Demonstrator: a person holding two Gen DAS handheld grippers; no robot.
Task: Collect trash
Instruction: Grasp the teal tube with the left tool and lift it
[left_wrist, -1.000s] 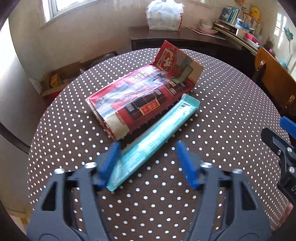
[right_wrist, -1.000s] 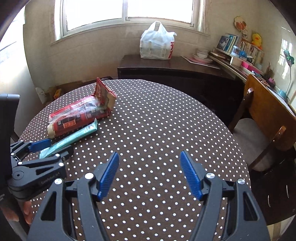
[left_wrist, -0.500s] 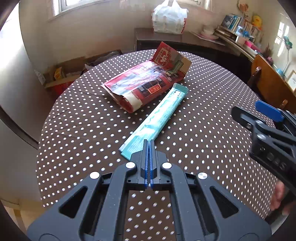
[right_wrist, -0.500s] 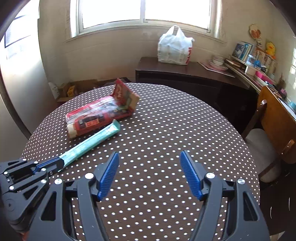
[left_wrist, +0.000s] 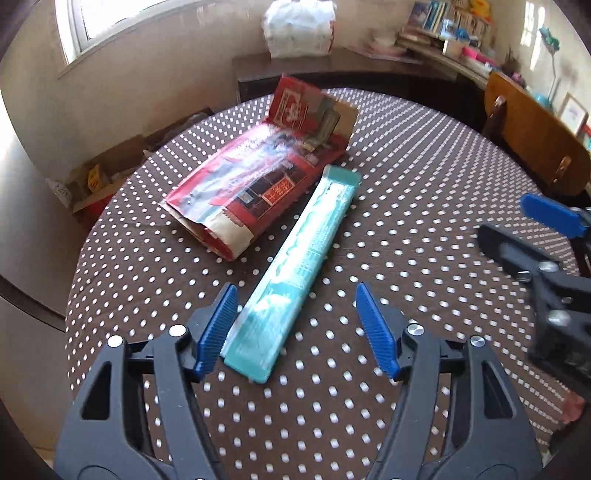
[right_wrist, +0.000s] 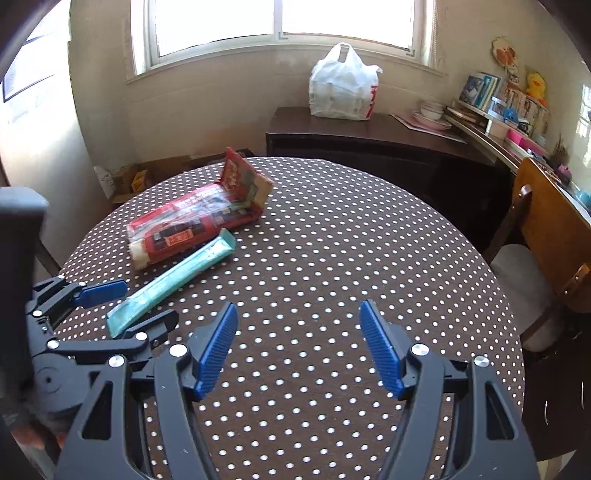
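Observation:
A long teal box (left_wrist: 299, 266) lies on the round polka-dot table (left_wrist: 406, 155), beside a red snack bag (left_wrist: 255, 184) with its flap raised. My left gripper (left_wrist: 297, 325) is open, its blue fingers either side of the box's near end; the left pad sits close to the box. In the right wrist view the teal box (right_wrist: 173, 280) and red bag (right_wrist: 195, 221) lie at the left, with the left gripper (right_wrist: 125, 306) around the box end. My right gripper (right_wrist: 297, 343) is open and empty over bare tablecloth.
A white plastic bag (right_wrist: 343, 92) stands on a dark sideboard (right_wrist: 369, 136) behind the table. A wooden chair (right_wrist: 546, 236) is at the right. Cardboard boxes (right_wrist: 140, 177) sit on the floor at the far left. Shelves with books (right_wrist: 495, 99) line the right wall.
Half a second ago my left gripper was shut just short of the teal box's near end; now it is open and astride that end. The right gripper stays open.

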